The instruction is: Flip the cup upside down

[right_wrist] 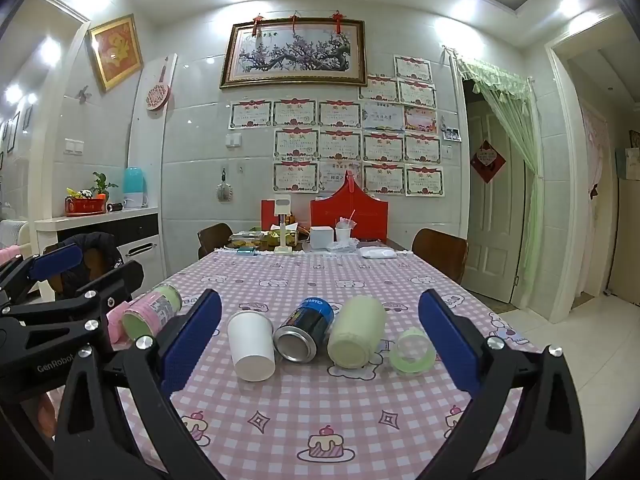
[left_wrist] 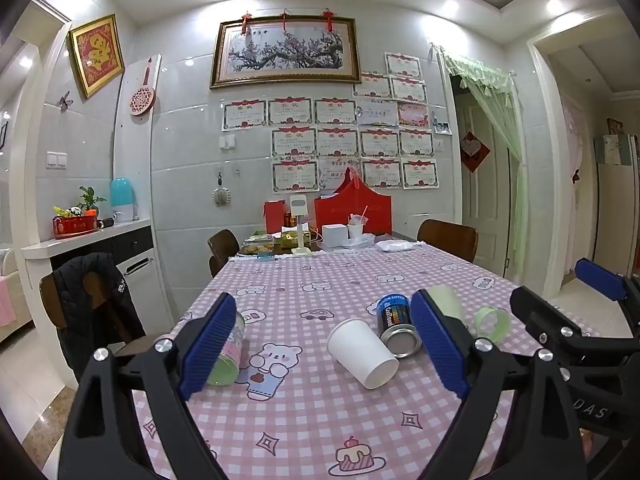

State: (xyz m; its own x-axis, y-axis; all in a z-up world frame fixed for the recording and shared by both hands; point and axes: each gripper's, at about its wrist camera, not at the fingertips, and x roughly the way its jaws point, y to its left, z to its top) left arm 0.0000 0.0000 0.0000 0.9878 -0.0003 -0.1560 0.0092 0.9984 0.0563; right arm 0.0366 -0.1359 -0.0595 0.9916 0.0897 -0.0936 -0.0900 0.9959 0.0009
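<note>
A white paper cup (left_wrist: pixel 362 352) (right_wrist: pixel 251 346) lies on its side on the pink checked tablecloth, base toward me. A blue and black can (left_wrist: pixel 396 326) (right_wrist: pixel 306 330), a pale green cup (right_wrist: pixel 356 332) (left_wrist: pixel 446 300) and a small clear green cup (right_wrist: pixel 412 350) (left_wrist: pixel 492 322) lie to its right. A pink and green can (left_wrist: pixel 230 350) (right_wrist: pixel 150 314) lies to its left. My left gripper (left_wrist: pixel 324 344) is open and empty, short of the white cup. My right gripper (right_wrist: pixel 320 344) is open and empty, short of the row.
The far end of the table (right_wrist: pixel 320 276) holds red gift bags (right_wrist: pixel 348 216), a white box, a phone stand and food containers. Chairs stand around it, one with a black jacket (left_wrist: pixel 96 296) on the left. A doorway opens on the right.
</note>
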